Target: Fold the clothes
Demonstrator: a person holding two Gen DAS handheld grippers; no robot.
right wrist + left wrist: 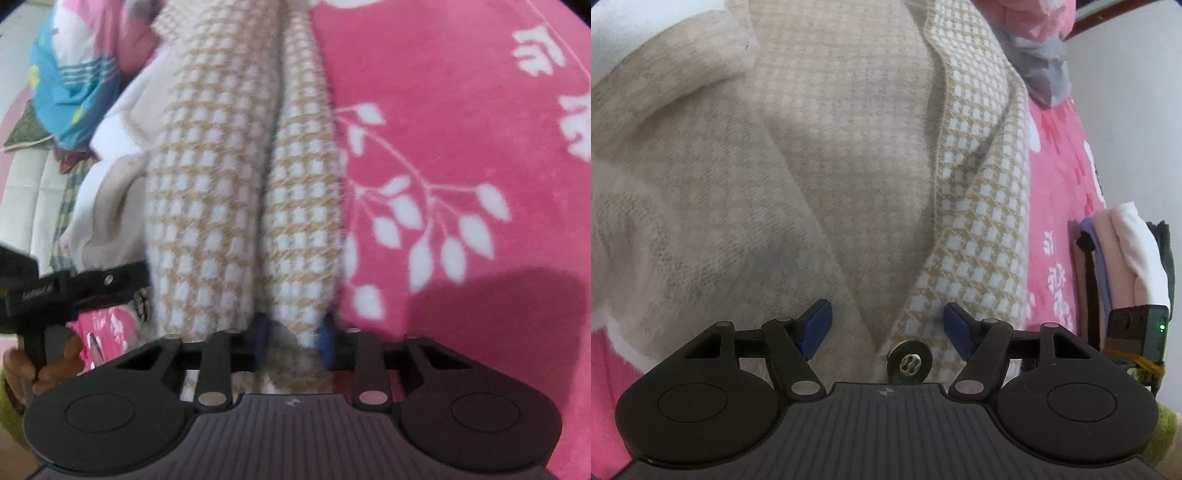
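A beige and white houndstooth knit cardigan (820,155) lies rumpled on a pink floral sheet (1060,173). Its inner side faces up in the left wrist view, with the patterned front band (982,206) and a metal button (909,361) near my left gripper (887,325). That gripper hovers open over the fabric by the button, its blue pads (817,325) wide apart. In the right wrist view the cardigan (221,184) hangs in two long folds. My right gripper (294,341) is shut on the lower end of the right fold (303,221).
A stack of folded clothes (1126,254) stands at the right edge of the sheet. A pink and grey pile (1041,51) lies at the far end. A blue patterned garment (74,85) lies far left. Bare pink sheet (461,147) spreads right of the cardigan. The left gripper (55,291) and a hand (22,369) show at left.
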